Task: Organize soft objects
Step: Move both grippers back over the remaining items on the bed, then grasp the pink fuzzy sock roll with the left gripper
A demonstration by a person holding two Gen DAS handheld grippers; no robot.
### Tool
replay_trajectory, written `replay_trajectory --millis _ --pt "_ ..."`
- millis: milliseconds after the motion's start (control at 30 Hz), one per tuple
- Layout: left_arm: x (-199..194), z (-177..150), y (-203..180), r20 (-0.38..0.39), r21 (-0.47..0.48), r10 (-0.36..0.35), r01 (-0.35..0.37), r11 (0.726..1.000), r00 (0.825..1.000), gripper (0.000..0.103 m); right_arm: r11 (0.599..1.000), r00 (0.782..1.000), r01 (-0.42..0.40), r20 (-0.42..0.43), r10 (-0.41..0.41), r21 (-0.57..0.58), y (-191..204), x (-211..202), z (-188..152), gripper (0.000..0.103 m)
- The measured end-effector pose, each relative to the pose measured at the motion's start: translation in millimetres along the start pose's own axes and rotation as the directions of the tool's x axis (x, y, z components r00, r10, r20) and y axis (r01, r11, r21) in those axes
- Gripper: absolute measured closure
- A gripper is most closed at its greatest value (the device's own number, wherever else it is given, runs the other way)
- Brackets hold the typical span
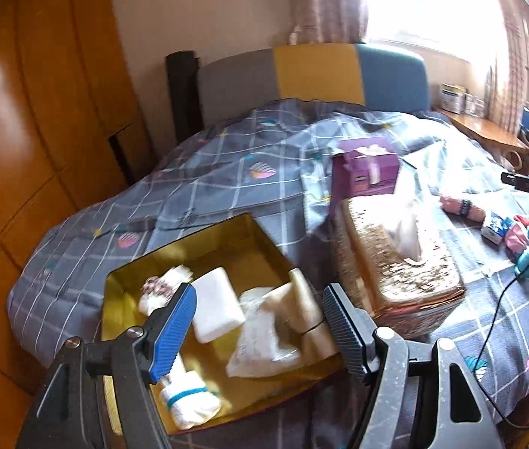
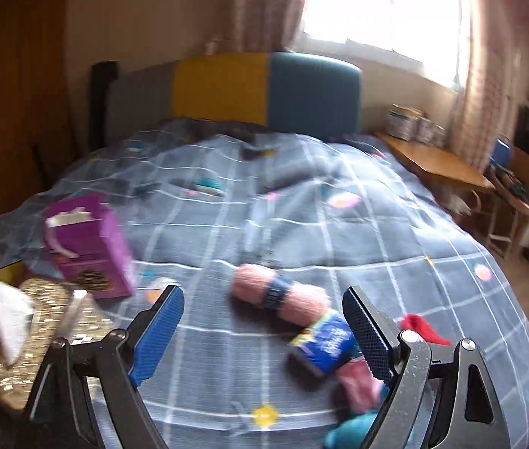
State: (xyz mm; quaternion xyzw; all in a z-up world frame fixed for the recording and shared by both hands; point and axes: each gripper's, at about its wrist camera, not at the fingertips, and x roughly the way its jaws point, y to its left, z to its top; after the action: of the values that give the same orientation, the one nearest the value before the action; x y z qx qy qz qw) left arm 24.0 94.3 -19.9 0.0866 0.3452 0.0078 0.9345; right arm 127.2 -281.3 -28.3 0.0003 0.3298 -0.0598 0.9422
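Both my sets of fingers wide open, empty. Left gripper [image 1: 260,321] over gold box [image 1: 249,224] holding soft bundles; pink yarn roll [image 2: 279,295] beyond right gripper [image 2: 264,327], on bed [image 2: 264,202].

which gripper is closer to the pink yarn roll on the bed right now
Right. The right gripper hovers open just short of the pink yarn roll; the left gripper is over the gold box, well aside.

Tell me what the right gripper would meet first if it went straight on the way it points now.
Probably the pink yarn skein, lying on the quilt ahead of the open right gripper; the small blue packet is nearer but off to the side. Depth is unclear.
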Motion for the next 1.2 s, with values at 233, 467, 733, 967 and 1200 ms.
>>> replay_trajectory --millis 233,467,733,967,1200 --pt "4.0 28.7 -50.6 0.014 0.128 -0.050 0.048 0.991 0.999 0.032 0.984 0.993 0.091 -0.083 -0.079 0.151 -71.6 31.4 -24.7 0.016" --pt "12.3 63.3 -106.3 0.001 0.227 -0.133 0.130 0.965 0.991 0.032 0.944 0.992 0.060 -0.124 -0.021 0.325 -102.1 36.0 -30.6 0.016" --pt "45.8 113.1 -193.3 -0.130 0.266 -0.316 0.340 0.902 0.940 0.025 0.873 0.987 0.079 -0.163 0.001 0.481 -131.0 37.7 -39.4 0.016" --pt "103.3 122.1 -290.3 -0.234 0.440 -0.253 0.334 0.833 0.939 0.025 0.814 0.985 0.049 -0.165 0.058 0.579 -148.1 38.3 -44.7 0.016" --pt "157.9 119.2 -376.2 -0.259 0.663 -0.182 0.311 0.681 0.949 0.019 0.738 0.985 0.001 -0.129 0.116 0.674 -166.4 33.5 -50.4 0.016"
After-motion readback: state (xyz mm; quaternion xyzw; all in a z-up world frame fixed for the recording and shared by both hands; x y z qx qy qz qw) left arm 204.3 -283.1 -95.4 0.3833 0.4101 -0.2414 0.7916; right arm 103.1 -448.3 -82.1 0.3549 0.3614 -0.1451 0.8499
